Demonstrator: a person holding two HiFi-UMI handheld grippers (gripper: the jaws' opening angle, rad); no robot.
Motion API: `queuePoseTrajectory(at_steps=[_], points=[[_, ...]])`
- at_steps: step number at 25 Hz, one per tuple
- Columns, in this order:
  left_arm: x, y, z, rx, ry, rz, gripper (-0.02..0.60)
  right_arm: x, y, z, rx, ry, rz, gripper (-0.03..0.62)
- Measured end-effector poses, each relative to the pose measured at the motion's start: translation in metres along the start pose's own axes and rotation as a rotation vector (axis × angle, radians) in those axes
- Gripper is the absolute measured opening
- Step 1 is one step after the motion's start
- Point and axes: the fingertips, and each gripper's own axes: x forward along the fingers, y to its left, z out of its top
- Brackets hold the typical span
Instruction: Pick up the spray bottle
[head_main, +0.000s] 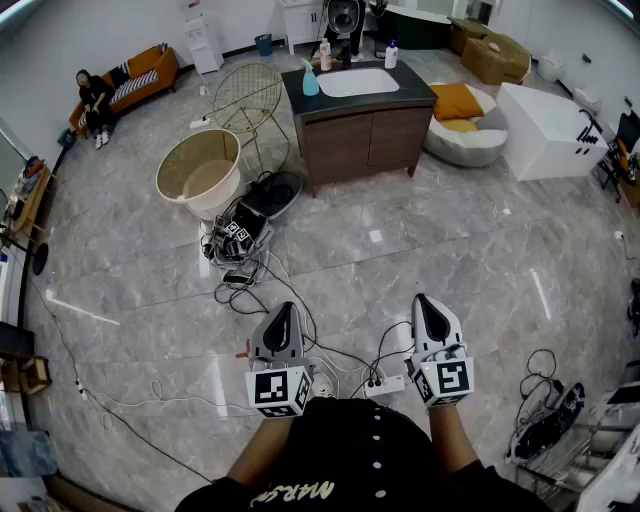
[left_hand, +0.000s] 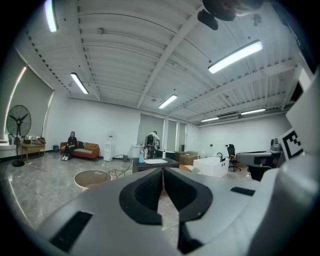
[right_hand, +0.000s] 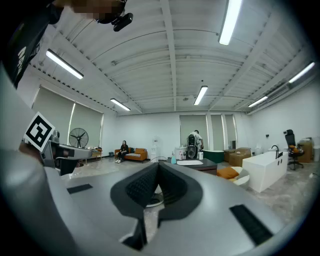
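Note:
A teal spray bottle (head_main: 310, 78) stands upright at the left end of a dark sink counter (head_main: 400, 88), far across the floor. It shows small in the left gripper view (left_hand: 141, 157) and in the right gripper view (right_hand: 173, 159). My left gripper (head_main: 283, 316) and right gripper (head_main: 428, 310) hang side by side close to my body, both pointing toward the counter. Each has its jaws shut with nothing between them, as the left gripper view (left_hand: 163, 170) and the right gripper view (right_hand: 159, 165) show. Both are well short of the bottle.
Other bottles (head_main: 325, 55) stand on the counter beside a white basin (head_main: 357, 81). A round beige tub (head_main: 200, 172), a wire chair (head_main: 248, 95) and tangled cables with a power strip (head_main: 385, 384) lie on the marble floor between. A person (head_main: 95, 95) sits on an orange sofa.

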Motion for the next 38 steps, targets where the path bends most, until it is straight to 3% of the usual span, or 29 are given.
queuePoseTrajectory(at_steps=[14,24,32,38], points=[[0.032,0.028,0.010,-0.008,0.000,-0.022,0.017,0.046,0.012,0.009,0.009,-0.022,-0.012,-0.005],[0.045,0.055,0.011,0.009,0.012,-0.088,0.017,0.075,0.030,0.004,0.031,-0.022,-0.068,-0.004],[0.068,0.067,0.007,-0.003,0.024,-0.079,0.017,0.109,0.028,-0.001,0.037,-0.007,-0.045,-0.003],[0.121,0.085,0.001,0.005,0.038,-0.046,0.017,0.167,0.005,-0.012,0.050,-0.004,-0.027,-0.003]])
